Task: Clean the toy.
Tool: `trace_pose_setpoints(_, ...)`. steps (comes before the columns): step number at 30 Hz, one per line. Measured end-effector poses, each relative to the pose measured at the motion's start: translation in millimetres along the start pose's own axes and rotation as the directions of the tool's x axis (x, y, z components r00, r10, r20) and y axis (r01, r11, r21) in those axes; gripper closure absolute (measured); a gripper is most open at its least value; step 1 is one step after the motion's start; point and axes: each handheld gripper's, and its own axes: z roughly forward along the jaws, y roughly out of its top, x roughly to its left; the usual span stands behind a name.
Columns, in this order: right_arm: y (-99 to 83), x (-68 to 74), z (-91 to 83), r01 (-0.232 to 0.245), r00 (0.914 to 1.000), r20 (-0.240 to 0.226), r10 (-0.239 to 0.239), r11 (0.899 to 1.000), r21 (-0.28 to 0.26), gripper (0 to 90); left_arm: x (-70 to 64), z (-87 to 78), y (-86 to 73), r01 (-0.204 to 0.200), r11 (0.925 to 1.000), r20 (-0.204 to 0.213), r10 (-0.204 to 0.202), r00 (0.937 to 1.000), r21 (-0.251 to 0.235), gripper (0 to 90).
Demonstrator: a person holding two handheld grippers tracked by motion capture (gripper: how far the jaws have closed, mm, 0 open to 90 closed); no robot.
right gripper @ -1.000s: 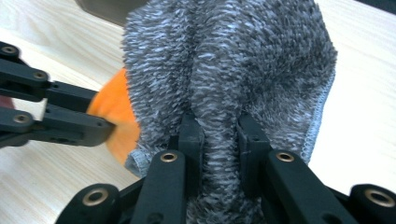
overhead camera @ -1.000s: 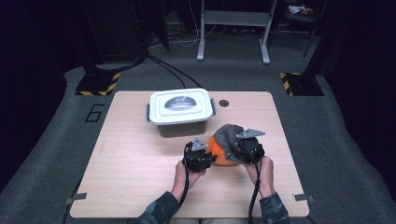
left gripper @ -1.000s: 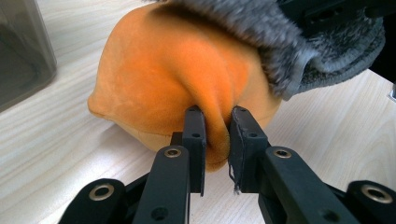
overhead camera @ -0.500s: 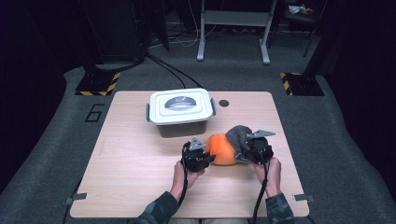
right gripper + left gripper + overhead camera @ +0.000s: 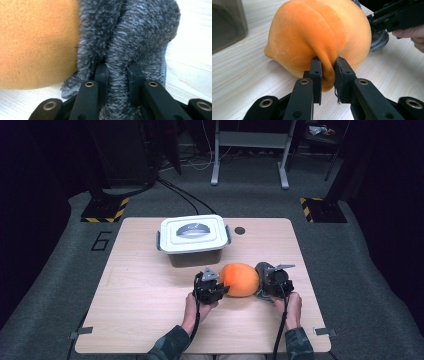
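On desk point(image 5: 150, 290), in front of lidded bin point(image 5: 194, 240): left gripper point(image 5: 220, 289) jaws pinch orange plush fold point(image 5: 325, 67). Right gripper point(image 5: 261, 285) jaws pinch its grey fuzzy part point(image 5: 117, 75).

A pale wooden table point(image 5: 140, 295) stands on grey carpet point(image 5: 60, 270). On it, toward the far edge, sits a grey bin point(image 5: 194, 242) with a white lid — and just beside that, a small dark hole point(image 5: 240, 230) in the tabletop. Nearer the front edge lies an orange plush point(image 5: 240, 279) with a grey fuzzy cloth point(image 5: 261, 270) touching its right side — both rest on the wood.
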Motion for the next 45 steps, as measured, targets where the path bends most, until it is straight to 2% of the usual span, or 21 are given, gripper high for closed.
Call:
trace_pose_setpoints(4, 3.6, -2.9, -13.8, 0.009, 0.9996, 0.026, -0.008, 0.999, -0.037, 74.6, -0.7, -0.3, 0.2, 0.004, 1.0000, 0.001, -0.004, 1.0000, -0.004, 77.5)
trace_pose_setpoints(8, 9.0, 0.8, -37.5, 0.017, 0.9991, 0.040, -0.013, 0.996, -0.093, 74.7, -1.1, -0.3, 0.7, -0.004, 1.0000, 0.000, 0.004, 1.0000, -0.006, 77.5)
trace_pose_setpoints(11, 15.7, 10.1, -54.8, 0.043, 0.9990, 0.019, -0.041, 0.988, -0.146, 74.7, -1.6, -0.4, 2.1, -0.006, 1.0000, 0.001, 0.006, 1.0000, -0.005, 77.5)
trace_pose_setpoints(12, 18.7, 14.8, -61.1, 0.057, 0.9983, -0.002, -0.058, 0.984, -0.169, 74.6, -1.7, -0.4, 2.5, -0.008, 1.0000, 0.001, 0.008, 1.0000, -0.004, 77.5)
trace_pose_setpoints(15, 25.5, 28.0, -71.8, 0.086, 0.9947, -0.037, -0.096, 0.976, -0.202, 74.6, -2.1, -0.3, 4.1, -0.014, 0.9999, 0.000, 0.014, 0.9999, -0.006, 77.4)
trace_pose_setpoints(18, 32.5, 43.9, -75.1, 0.145, 0.9833, -0.078, -0.164, 0.967, -0.210, 74.5, -3.5, 0.3, 5.8, -0.013, 0.9999, 0.000, 0.013, 0.9999, -0.006, 77.4)
trace_pose_setpoints(20, 36.4, 56.6, -73.2, 0.165, 0.9788, -0.086, -0.186, 0.965, -0.206, 74.3, -5.2, 0.9, 6.2, -0.010, 1.0000, 0.004, 0.010, 0.9999, -0.003, 77.3)
trace_pose_setpoints(22, 39.0, 66.6, -69.9, 0.200, 0.9715, -0.086, -0.221, 0.959, -0.201, 74.3, -5.3, 1.3, 6.6, -0.017, 0.9999, 0.004, 0.017, 0.9998, -0.003, 77.3)
trace_pose_setpoints(25, 41.2, 75.2, -63.1, 0.228, 0.9671, -0.071, -0.244, 0.956, -0.185, 74.4, -4.4, 1.0, 6.9, -0.017, 0.9999, 0.002, 0.017, 0.9999, 0.002, 77.2)
trace_pose_setpoints(28, 41.1, 72.8, -57.8, 0.226, 0.9679, -0.071, -0.241, 0.958, -0.175, 74.7, -4.3, 1.0, 6.2, -0.018, 0.9998, 0.003, 0.018, 0.9998, 0.002, 77.1)
trace_pose_setpoints(31, 38.5, 66.1, -57.2, 0.199, 0.9753, -0.060, -0.212, 0.964, -0.174, 75.0, -5.7, 2.5, 6.1, -0.018, 0.9998, 0.006, 0.018, 0.9998, -0.007, 77.2)
trace_pose_setpoints(35, 33.6, 52.9, -58.3, 0.178, 0.9817, -0.037, -0.187, 0.970, -0.166, 75.0, -5.6, 2.5, 5.7, -0.017, 0.9998, 0.008, 0.017, 0.9998, -0.005, 77.2)
trace_pose_setpoints(38, 28.1, 40.7, -57.0, 0.141, 0.9893, -0.013, -0.145, 0.978, -0.150, 74.9, -4.2, 2.4, 4.8, -0.011, 0.9999, 0.008, 0.011, 0.9999, -0.006, 77.2)
trace_pose_setpoints(43, 18.4, 20.0, -43.7, 0.097, 0.9953, 0.005, -0.097, 0.988, -0.118, 74.8, -3.6, 2.1, 4.7, -0.008, 1.0000, 0.011, 0.008, 0.9999, -0.003, 77.1)
trace_pose_setpoints(45, 14.9, 14.7, -36.5, 0.076, 0.9971, 0.011, -0.075, 0.993, -0.088, 74.8, -3.3, 2.2, 5.2, -0.013, 0.9999, 0.009, 0.013, 0.9999, -0.002, 77.1)
